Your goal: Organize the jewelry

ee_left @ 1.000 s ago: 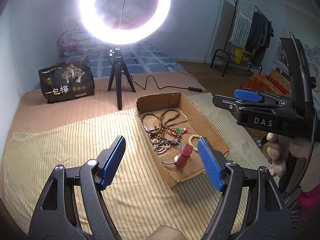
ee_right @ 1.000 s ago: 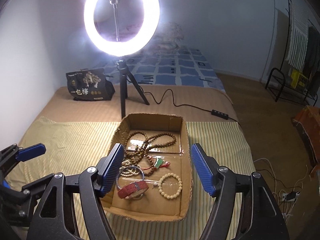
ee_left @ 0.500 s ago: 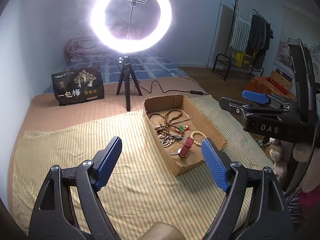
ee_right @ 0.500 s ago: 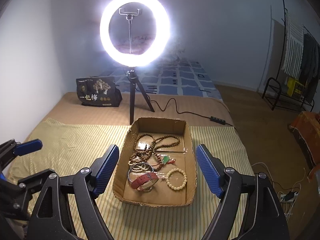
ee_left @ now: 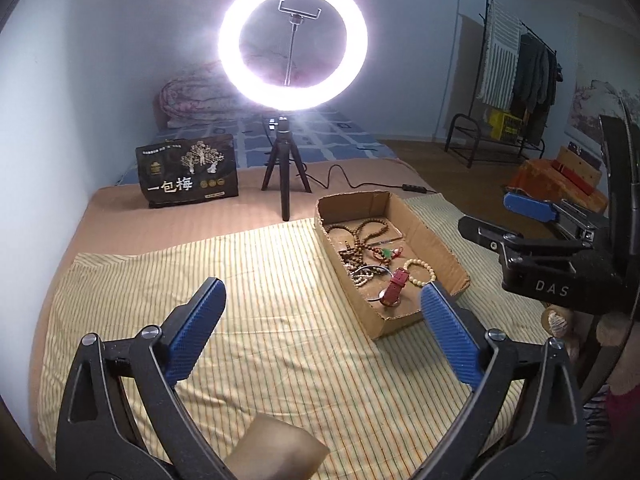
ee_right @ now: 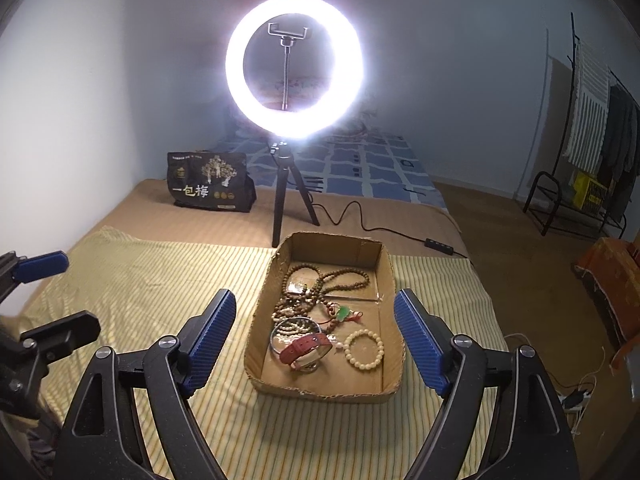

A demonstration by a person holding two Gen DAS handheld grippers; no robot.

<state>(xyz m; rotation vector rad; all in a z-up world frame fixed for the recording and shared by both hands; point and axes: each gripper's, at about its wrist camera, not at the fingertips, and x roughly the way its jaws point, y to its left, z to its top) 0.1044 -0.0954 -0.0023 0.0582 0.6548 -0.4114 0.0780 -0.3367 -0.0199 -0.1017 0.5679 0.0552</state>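
A shallow cardboard box (ee_right: 387, 280) (ee_left: 428, 236) lies on a striped yellow cloth. It holds brown bead necklaces (ee_right: 336, 280), a red-strap watch (ee_right: 306, 350) (ee_left: 396, 286), a cream bead bracelet (ee_right: 365, 350), a silver bangle (ee_right: 276, 334) and a green pendant (ee_right: 343, 313). My right gripper (ee_right: 316, 346) is open and empty, held above the box's near end. My left gripper (ee_left: 320, 334) is open and empty over the cloth, left of the box. The right gripper also shows in the left wrist view (ee_left: 532, 224).
A lit ring light on a black tripod (ee_right: 290, 192) stands just behind the box, its cable (ee_right: 372, 224) trailing right. A black printed bag (ee_right: 210, 188) sits back left. The bed's right edge drops to the floor, with a clothes rack (ee_right: 588, 152) beyond.
Both grippers have pulled back and up from the box, which looks smaller and farther now. Both stay open and empty. The jewelry has not moved.
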